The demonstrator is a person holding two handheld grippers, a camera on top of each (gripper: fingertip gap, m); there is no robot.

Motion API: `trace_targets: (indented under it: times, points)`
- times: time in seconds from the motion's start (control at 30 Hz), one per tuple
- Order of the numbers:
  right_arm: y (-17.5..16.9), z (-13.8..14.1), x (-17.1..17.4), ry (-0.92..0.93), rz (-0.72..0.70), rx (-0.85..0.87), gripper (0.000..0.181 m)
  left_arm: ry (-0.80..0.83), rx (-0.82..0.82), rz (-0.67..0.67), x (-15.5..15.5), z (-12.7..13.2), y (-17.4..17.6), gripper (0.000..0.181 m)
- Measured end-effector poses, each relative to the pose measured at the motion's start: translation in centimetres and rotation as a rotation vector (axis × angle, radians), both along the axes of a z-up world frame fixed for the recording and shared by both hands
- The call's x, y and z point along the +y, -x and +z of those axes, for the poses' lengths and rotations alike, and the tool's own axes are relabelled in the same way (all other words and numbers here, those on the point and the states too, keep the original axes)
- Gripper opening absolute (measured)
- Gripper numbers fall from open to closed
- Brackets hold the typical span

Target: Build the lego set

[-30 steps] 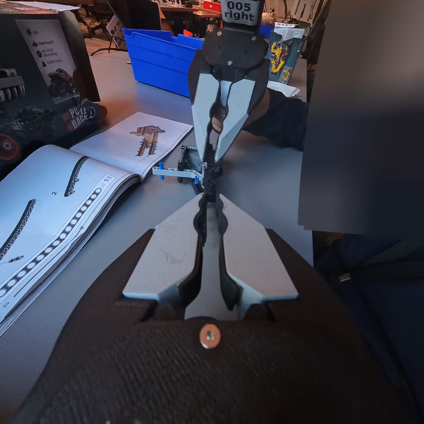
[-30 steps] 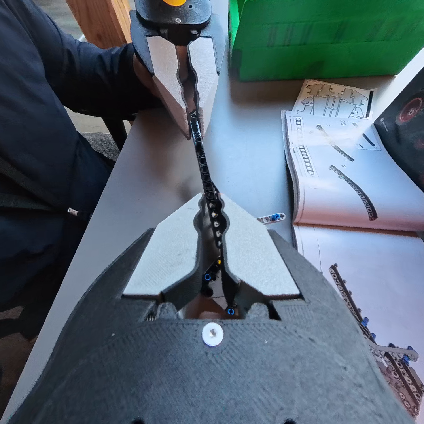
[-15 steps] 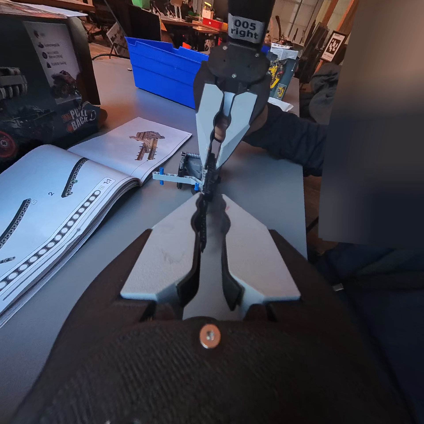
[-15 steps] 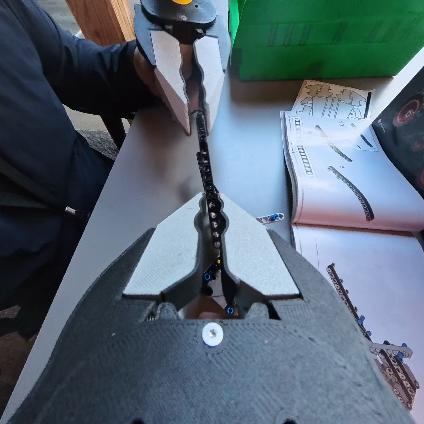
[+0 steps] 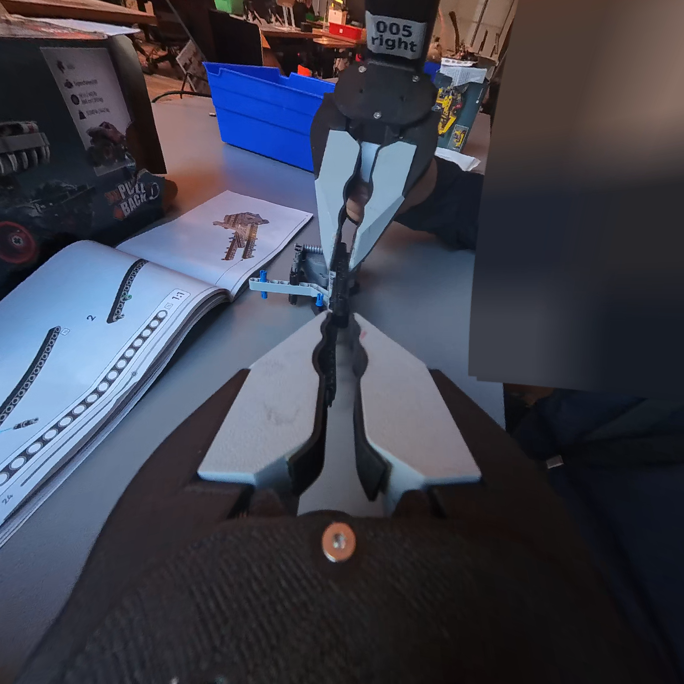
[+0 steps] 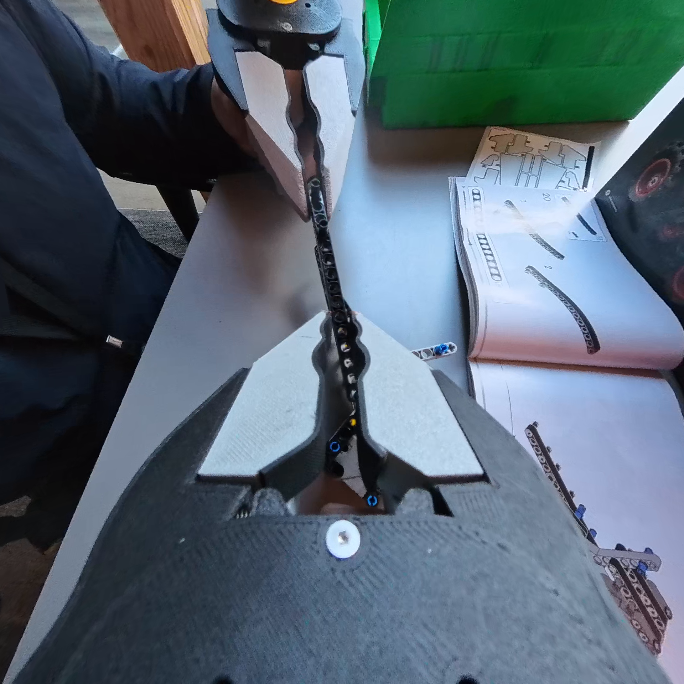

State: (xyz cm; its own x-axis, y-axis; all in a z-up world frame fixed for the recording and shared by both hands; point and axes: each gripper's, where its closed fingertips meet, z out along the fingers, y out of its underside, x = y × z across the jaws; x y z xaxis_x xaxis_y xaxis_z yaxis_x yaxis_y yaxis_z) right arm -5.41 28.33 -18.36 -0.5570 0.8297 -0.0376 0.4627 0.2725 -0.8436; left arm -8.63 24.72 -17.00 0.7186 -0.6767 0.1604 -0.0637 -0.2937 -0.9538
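A long black beam with holes [image 6: 327, 266] spans between my two grippers above the grey table [image 6: 237, 281]. My right gripper [image 6: 338, 314] is shut on one end, where blue pins and a yellow pin show between its fingers. My left gripper [image 5: 340, 318] is shut on the other end, and it shows at the top of the right wrist view [image 6: 314, 207]. The right gripper faces me in the left wrist view [image 5: 344, 255]. A small grey assembly [image 5: 307, 274] with a light grey beam and blue pins sits just behind the beam; I cannot tell whether they are joined.
An open instruction booklet [image 5: 111, 333] lies left of the grippers and shows in the right wrist view [image 6: 555, 296]. Another black beam assembly [image 6: 629, 577] lies near the booklet. A dark set box [image 5: 55, 148], a blue bin [image 5: 266, 118] and a green box [image 6: 518, 59] stand around. A person's dark sleeve [image 6: 92, 129] is close. Some 6 cm of space lies between my two pairs of fingers. The black beam assembly [image 6: 629, 577] sits 20 cm or so from the ends of my right fingers. It turns up in the left wrist view [image 5: 232, 222] as well.
Both grippers stay on the ends of the black beam. The views have shifted only slightly, and the right gripper sits a little higher in the left wrist view.
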Motion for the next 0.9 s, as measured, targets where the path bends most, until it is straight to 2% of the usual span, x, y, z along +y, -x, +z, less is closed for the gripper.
trace_targets:
  times: [0.9]
  points:
    - [0.12, -0.26, -0.06, 0.038, 0.009, -0.002, 0.007, 0.026, 0.022, -0.007, -0.20, -0.49, 0.02, 0.005]
